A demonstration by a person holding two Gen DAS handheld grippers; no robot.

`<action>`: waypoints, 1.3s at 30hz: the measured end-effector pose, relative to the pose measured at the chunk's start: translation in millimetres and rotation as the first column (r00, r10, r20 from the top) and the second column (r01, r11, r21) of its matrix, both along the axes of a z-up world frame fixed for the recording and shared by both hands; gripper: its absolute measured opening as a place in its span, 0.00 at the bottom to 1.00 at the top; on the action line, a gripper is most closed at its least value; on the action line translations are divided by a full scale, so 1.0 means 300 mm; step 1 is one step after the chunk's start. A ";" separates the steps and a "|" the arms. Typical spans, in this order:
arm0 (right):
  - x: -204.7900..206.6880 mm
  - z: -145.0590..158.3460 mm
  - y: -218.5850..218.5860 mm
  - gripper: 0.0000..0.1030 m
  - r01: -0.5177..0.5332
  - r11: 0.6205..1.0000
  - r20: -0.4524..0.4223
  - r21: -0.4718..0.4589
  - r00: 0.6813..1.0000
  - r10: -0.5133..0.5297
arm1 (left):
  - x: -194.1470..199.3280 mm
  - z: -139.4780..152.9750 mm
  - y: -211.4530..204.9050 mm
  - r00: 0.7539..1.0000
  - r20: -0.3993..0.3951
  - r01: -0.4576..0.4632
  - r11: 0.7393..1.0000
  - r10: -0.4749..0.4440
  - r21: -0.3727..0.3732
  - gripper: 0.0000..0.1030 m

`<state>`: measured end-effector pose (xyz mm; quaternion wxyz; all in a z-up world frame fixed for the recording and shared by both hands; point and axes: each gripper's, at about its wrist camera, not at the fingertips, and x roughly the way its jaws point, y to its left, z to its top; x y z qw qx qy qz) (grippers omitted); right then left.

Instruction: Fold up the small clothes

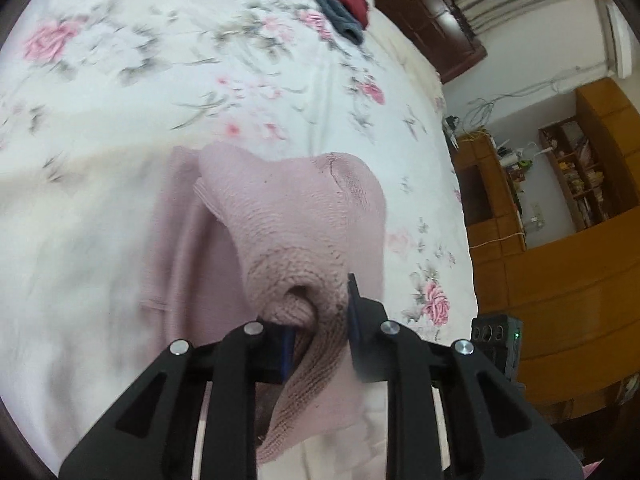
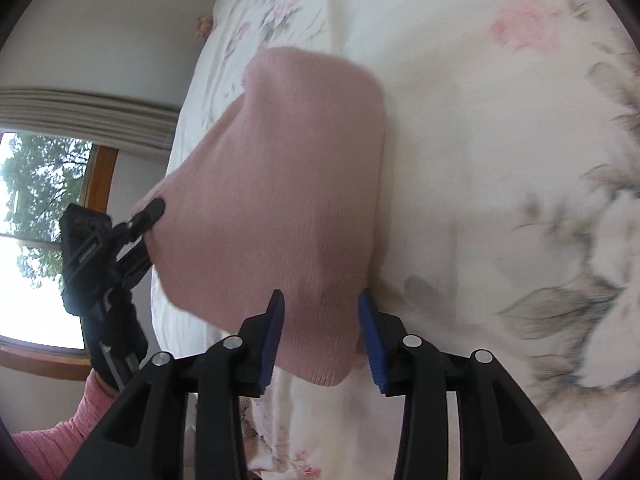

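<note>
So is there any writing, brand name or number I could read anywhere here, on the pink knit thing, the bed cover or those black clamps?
None can be read.
Pink knit garment: no label or print shows.
Floral bed cover: flowers only.
Left gripper and right gripper: no markings visible.
Bookshelf: spines too small and blurred to read.
Black device with a green light: no legible text.

Right hand-held gripper (image 2: 320,340) straddling pink knit (image 2: 280,184), lifted
</note>
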<state>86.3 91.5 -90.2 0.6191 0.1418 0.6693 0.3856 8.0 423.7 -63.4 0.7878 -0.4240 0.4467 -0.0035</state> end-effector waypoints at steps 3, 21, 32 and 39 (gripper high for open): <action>-0.030 -0.029 0.075 0.39 -0.036 0.999 -0.008 -0.026 0.999 0.036 | -0.010 -0.084 0.043 0.999 -0.050 0.002 1.000 -0.002 0.011 0.20; -0.097 -0.120 0.159 0.40 -0.075 0.985 -0.012 -0.154 0.997 0.075 | -0.116 -0.186 0.005 0.981 -0.189 0.061 0.996 -0.048 0.062 0.37; -0.155 -0.148 0.111 0.32 -0.081 0.984 -0.050 -0.157 0.996 0.074 | -0.212 -0.242 -0.086 0.962 -0.271 0.078 0.991 -0.046 0.108 0.40; -0.157 -0.190 0.092 0.25 -0.077 0.975 -0.070 -0.207 0.995 0.064 | -0.199 -0.261 -0.092 0.954 -0.292 0.117 0.983 -0.071 0.142 0.39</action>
